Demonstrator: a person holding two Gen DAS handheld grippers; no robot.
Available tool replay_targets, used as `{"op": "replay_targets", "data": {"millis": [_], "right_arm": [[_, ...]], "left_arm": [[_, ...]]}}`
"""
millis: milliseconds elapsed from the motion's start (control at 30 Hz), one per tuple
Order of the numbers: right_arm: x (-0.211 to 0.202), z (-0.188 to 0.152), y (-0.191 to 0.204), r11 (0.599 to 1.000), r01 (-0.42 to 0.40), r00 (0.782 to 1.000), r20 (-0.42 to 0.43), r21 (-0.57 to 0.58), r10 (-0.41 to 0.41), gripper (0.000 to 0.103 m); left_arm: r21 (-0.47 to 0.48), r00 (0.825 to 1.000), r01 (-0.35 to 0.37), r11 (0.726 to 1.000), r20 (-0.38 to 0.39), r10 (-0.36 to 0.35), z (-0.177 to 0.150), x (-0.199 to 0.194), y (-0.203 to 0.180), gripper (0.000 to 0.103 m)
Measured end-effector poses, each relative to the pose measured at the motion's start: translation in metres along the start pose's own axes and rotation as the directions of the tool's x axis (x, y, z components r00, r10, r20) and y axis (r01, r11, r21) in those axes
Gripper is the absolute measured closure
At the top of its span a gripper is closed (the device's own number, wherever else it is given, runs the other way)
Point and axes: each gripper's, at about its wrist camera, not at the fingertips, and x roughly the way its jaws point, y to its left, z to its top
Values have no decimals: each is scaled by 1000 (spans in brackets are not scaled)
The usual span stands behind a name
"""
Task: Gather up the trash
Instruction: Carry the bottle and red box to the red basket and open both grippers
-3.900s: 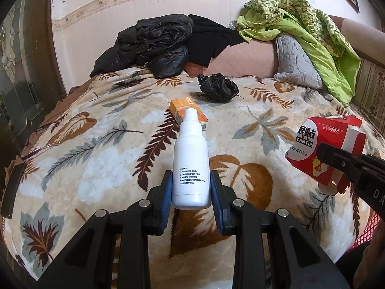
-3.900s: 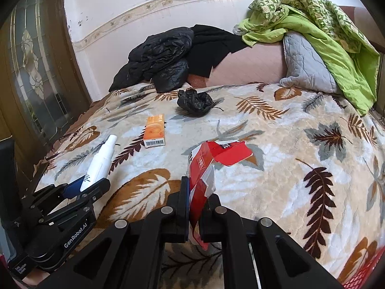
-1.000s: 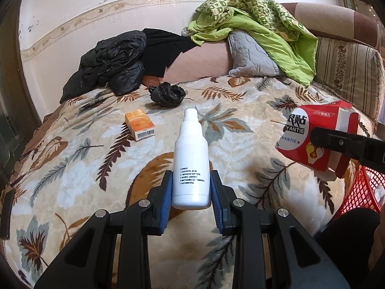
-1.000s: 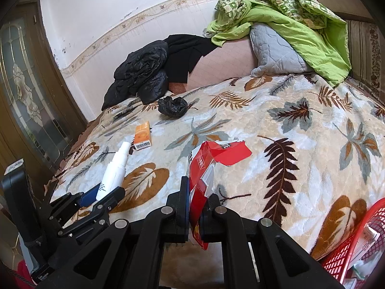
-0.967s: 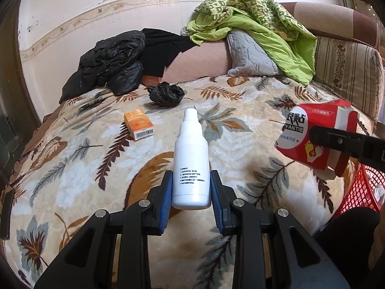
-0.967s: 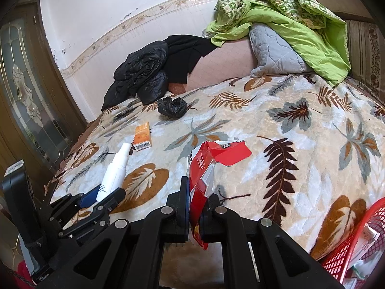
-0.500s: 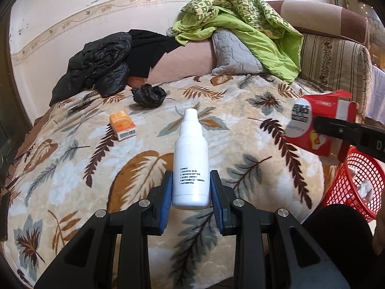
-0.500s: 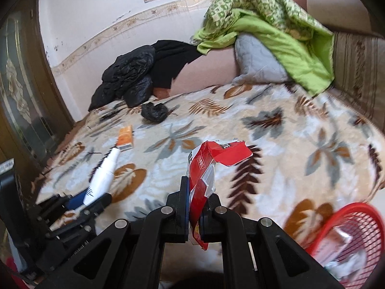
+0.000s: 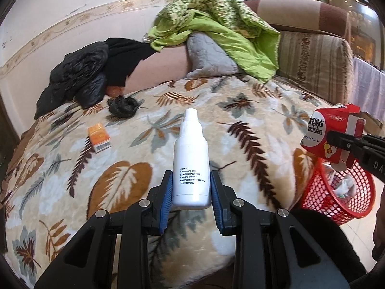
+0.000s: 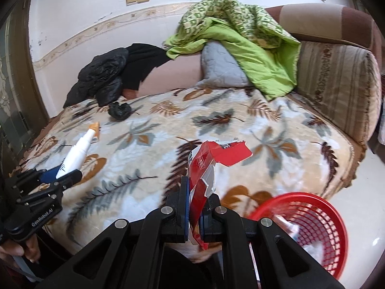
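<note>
The left gripper [image 9: 191, 196] clamps a white bottle [image 9: 191, 166] by its base, cap pointing away, above the bed's [image 9: 252, 110] near edge. The right gripper [image 10: 194, 213] pinches a torn red box [image 10: 211, 166] flat between its closed pads, just beside a red basket [image 10: 310, 219] on the floor off the bed's near right corner. An orange box [image 9: 99, 137] and a black bag [image 9: 123, 106] lie toward the bed's far left corner.
</note>
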Motion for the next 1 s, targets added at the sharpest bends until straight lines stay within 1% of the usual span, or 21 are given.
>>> {"op": "replay_targets", "data": {"millis": [167, 300, 433, 600, 733, 833, 1000], "right_arm": [[-6, -8, -15, 999, 38, 999, -12, 8, -38, 96], [-12, -14, -28, 997, 74, 997, -17, 6, -74, 96], [-17, -24, -46, 994, 110, 993, -35, 21, -109, 96], [-21, -36, -73, 987, 145, 988, -65, 72, -141, 96], [-25, -41, -91, 979, 160, 985, -79, 123, -152, 96], [-30, -42, -104, 974, 177, 983, -77, 144, -168, 96], [-40, -46, -126, 962, 203, 979, -73, 181, -192, 96]], "left_arm": [[46, 999, 39, 998, 0, -39, 5, -2, -23, 74], [83, 997, 82, 993, -17, -81, 7, 1, -42, 74], [110, 991, 130, 985, -37, -126, 11, 3, -62, 74], [161, 984, 179, 971, -50, -173, 13, 3, -92, 74], [205, 974, 225, 953, -63, -217, 18, 5, -120, 74], [229, 964, 265, 936, -82, -253, 21, 8, -139, 74], [251, 945, 322, 913, -133, -297, 23, 16, -165, 74]]}}
